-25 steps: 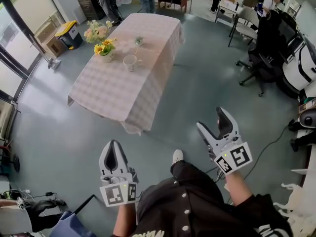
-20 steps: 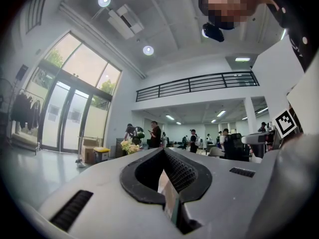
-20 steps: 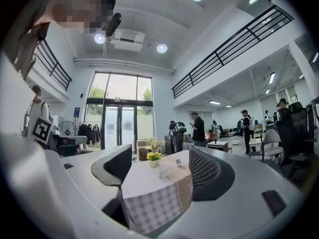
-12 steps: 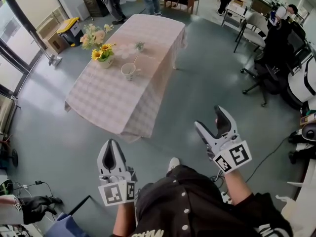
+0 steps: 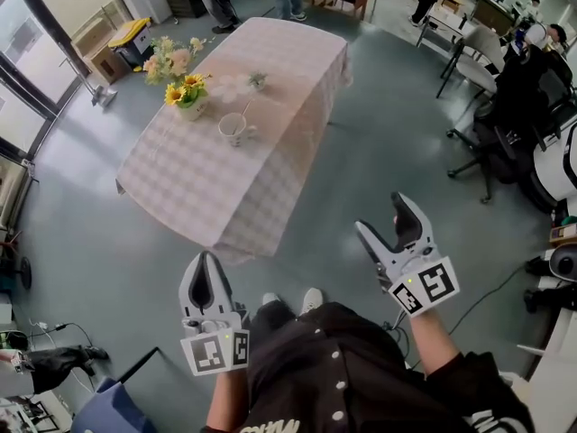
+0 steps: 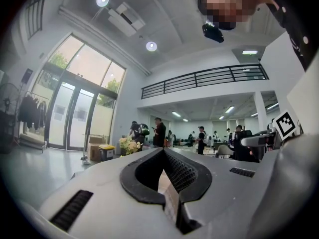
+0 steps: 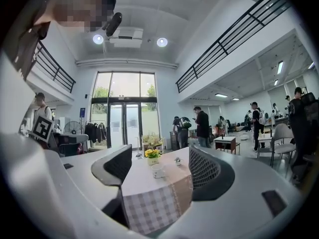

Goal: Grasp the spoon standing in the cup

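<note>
**Both grippers well clear of the cup**

Cup [image 5: 233, 131] sits on the checked surface [image 5: 203, 183] with the spoon [image 5: 245, 113] standing tilted in it. A sunflower pot [image 5: 187, 99] is just beside the cup. Left gripper [image 5: 206, 262] — jaws pressed together, empty. Right gripper [image 5: 386, 219] — jaws spread, empty. Both are well apart from the cup.

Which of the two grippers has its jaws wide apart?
The right gripper: its jaws are spread, framing the table. The left gripper has its jaw tips together.
</note>
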A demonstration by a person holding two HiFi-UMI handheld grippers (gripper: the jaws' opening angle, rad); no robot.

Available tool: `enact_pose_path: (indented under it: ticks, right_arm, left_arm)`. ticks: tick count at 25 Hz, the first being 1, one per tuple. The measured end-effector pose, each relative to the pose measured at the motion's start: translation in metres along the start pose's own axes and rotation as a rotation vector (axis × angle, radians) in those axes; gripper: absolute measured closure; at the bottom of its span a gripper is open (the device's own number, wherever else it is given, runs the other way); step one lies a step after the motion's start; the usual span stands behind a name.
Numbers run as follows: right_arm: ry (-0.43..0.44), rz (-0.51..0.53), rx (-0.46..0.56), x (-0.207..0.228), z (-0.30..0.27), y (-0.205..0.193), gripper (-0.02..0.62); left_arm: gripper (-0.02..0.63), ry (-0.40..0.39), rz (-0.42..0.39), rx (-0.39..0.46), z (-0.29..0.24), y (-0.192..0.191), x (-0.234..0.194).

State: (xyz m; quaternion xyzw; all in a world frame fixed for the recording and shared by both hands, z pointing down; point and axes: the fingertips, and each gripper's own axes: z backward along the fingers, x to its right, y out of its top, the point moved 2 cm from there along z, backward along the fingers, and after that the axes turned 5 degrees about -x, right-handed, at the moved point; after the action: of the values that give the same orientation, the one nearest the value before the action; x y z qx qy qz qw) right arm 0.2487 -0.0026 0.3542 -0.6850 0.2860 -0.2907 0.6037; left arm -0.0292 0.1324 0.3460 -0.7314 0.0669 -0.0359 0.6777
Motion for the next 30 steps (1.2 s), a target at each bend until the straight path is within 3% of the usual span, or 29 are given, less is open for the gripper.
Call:
enact_pose_path:
  ticks: [13,30]
  right_arm:
    - [-0.012,0.019,0.016,0.023,-0.044,0.0,0.256]
    - [-0.037,0.093,0.014,0.048,-0.216,0.032,0.256]
  left_arm:
    - [0.594,-0.019,-0.009,0.023,-0.051,0.002,-0.011]
    - [0.594,-0.044,0.021,0.039,-0.209,0.026,-0.101]
